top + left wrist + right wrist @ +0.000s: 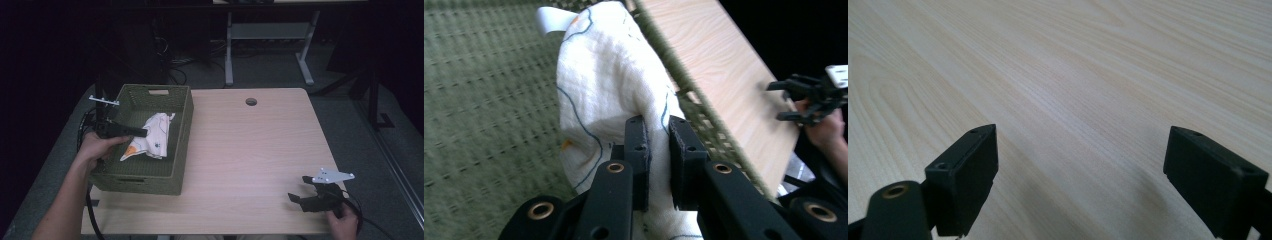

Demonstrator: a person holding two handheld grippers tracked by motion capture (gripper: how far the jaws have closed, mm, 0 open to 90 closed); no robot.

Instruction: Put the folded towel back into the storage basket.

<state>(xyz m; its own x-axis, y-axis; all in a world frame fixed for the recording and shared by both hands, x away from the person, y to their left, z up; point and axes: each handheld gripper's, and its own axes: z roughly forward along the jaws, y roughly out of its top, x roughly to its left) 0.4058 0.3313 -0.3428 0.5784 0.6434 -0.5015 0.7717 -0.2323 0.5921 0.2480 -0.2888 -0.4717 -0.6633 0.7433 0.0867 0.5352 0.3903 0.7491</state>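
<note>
My right claw [306, 192] hangs at the near right corner of the counter [250, 160], its jaws spread wide with bare wood grain between them; my hand is cut off by the lower edge of the high view. My left claw [658, 150] reaches into the green woven basket [182, 135] on the counter's left side, clenched on a fold of the white cloth [609, 80]. The fabric runs between the jaws and hides their inner faces. The cloth has thin blue lines and small orange patches, but I cannot make out the pattern. It lies against the basket's right wall. Past the counter, the room is too dark to read beyond a pale desk frame [270, 35].
</note>
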